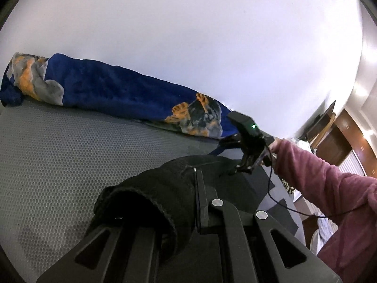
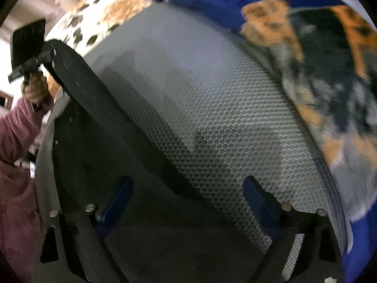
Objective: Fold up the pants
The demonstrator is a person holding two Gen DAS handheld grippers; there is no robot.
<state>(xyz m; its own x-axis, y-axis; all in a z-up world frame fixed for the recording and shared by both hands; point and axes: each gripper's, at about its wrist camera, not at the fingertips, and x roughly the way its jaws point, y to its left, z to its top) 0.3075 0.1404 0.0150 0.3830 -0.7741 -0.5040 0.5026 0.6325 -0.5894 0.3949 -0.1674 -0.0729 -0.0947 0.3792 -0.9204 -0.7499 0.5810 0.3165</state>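
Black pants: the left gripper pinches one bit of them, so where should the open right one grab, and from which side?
Probably the same edge, further along from the left gripper's pinch. The pants lie flat and thin on the grey mat, so the right gripper should come from above, jaws straddling that edge.

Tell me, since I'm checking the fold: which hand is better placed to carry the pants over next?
Left. Its gripper is already shut on the black pants, lifting an edge, while the right gripper hangs open above the grey mat, gripping nothing.

Right gripper (image 2: pixel 188 195) (jaws apart) – pants (image 2: pixel 146 160), mattress (image 2: pixel 200 94)
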